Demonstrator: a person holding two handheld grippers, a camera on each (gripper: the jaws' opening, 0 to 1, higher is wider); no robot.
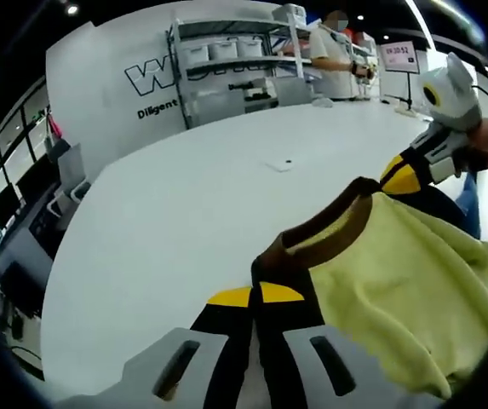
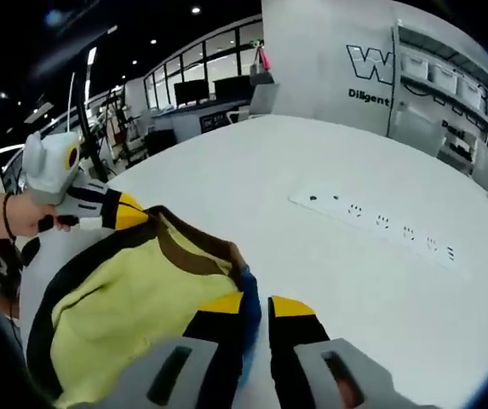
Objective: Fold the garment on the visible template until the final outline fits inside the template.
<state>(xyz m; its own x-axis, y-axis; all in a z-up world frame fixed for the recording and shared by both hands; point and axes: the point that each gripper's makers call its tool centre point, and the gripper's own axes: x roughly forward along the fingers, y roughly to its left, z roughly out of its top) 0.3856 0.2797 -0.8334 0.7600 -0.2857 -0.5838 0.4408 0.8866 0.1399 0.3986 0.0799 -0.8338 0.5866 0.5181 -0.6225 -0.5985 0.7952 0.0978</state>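
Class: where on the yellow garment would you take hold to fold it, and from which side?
Take the yellow garment at its brown collar band, approaching from the open table side. That thick, raised edge gives a claw something to pinch; both claws look clamped there already.

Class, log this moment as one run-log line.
left gripper: shut on yellow brown-collared garment | right gripper: shut on garment | white table

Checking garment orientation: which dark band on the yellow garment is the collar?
The brown band around the yellow garment's neck opening; the black band follows its outer edge.
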